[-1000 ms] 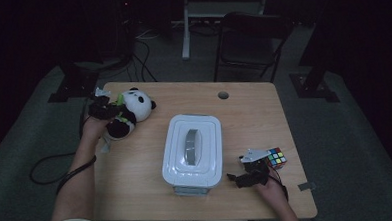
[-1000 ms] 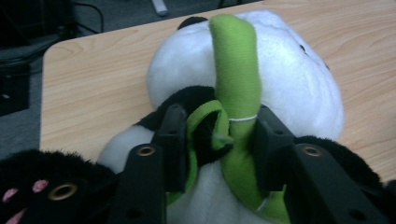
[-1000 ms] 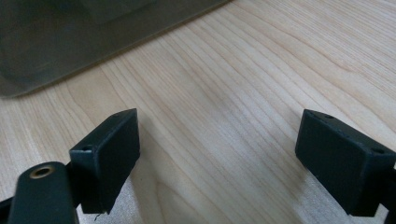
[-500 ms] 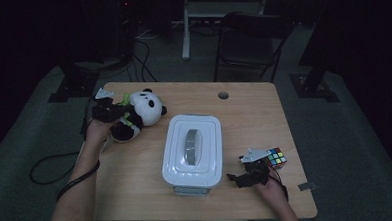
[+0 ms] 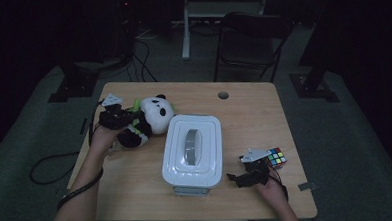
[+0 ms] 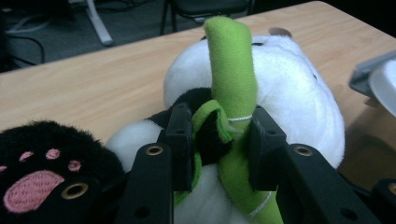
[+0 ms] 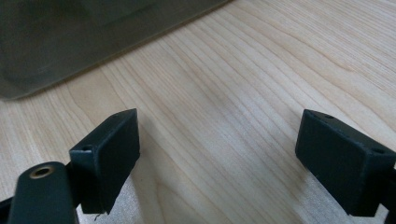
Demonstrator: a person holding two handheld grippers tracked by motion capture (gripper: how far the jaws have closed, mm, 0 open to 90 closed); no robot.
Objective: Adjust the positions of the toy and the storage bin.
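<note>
A black-and-white panda plush with a green bamboo stalk is held over the table's left side, close to the white lidded box. My left gripper is shut on the plush's bamboo stalk and black arm; in the left gripper view the gripper pinches the green stalk between both jaws. My right gripper rests low on the wood at the box's right front corner. In the right gripper view it stands open over bare tabletop, nothing between its jaws.
A colourful puzzle cube lies just right of the right gripper. The wooden table has a round cable hole at the back. A dark chair and cables stand beyond the far edge.
The left gripper has carried the panda plush rightward and slightly up, from near the table's left edge to beside the white box. The right gripper has stayed put.
</note>
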